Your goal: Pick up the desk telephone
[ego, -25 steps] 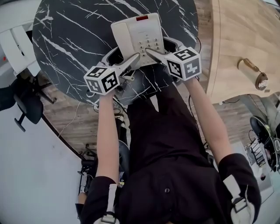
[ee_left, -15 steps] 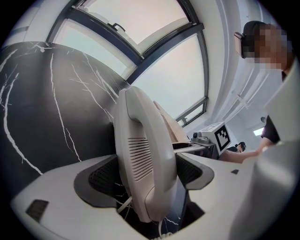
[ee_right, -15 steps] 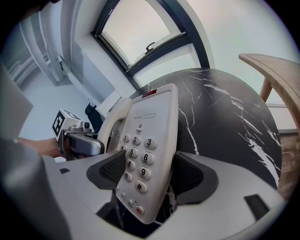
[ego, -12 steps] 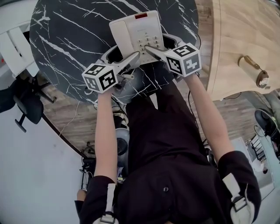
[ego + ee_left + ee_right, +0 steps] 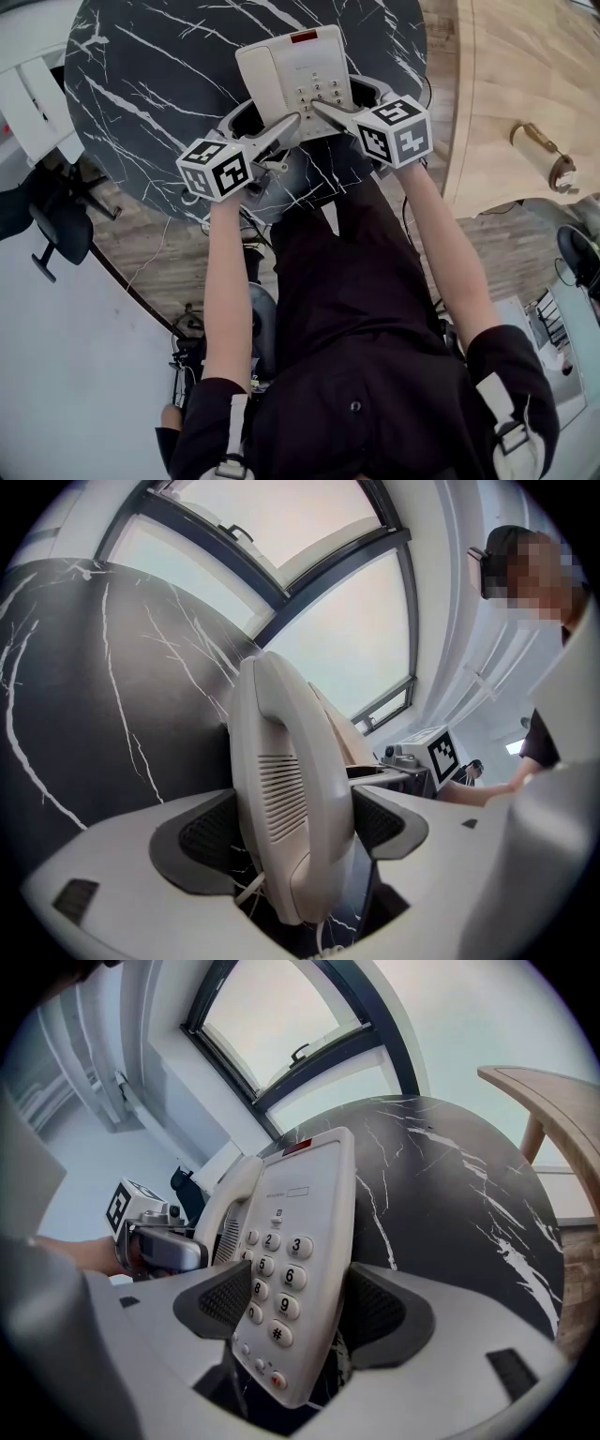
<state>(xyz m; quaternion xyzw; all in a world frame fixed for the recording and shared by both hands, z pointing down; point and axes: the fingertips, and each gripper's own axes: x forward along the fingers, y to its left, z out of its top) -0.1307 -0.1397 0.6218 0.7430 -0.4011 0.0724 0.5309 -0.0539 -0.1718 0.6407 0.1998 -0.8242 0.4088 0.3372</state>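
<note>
The desk telephone (image 5: 295, 75), cream-white with a small red panel (image 5: 304, 38) at its far end, sat at the near edge of a round black bench (image 5: 150, 84) veined with white; whether it rested on the marble or hung just above it could not be told. Its handset (image 5: 281, 789) lay along the left side of the body and its keypad (image 5: 272, 1279) on the right. The left claw (image 5: 292, 822) was closed on the handset, whose slotted end filled the gap between the two dark ribbed pads, with a thin white cord (image 5: 246, 890) showing just beneath. The right claw (image 5: 300, 1307) was clamped on the keypad side of the body, one pad against the keyed face and the other against the underside. From the head view both claws reached in from the near side, their marker cubes (image 5: 216, 169) (image 5: 396, 131) flanking the phone's near end, with bare forearms running back to a dark-clothed torso. Beyond the bench stood a large dark-framed window (image 5: 309, 602), and a dark office chair (image 5: 47, 225) stood off to the left.
</note>
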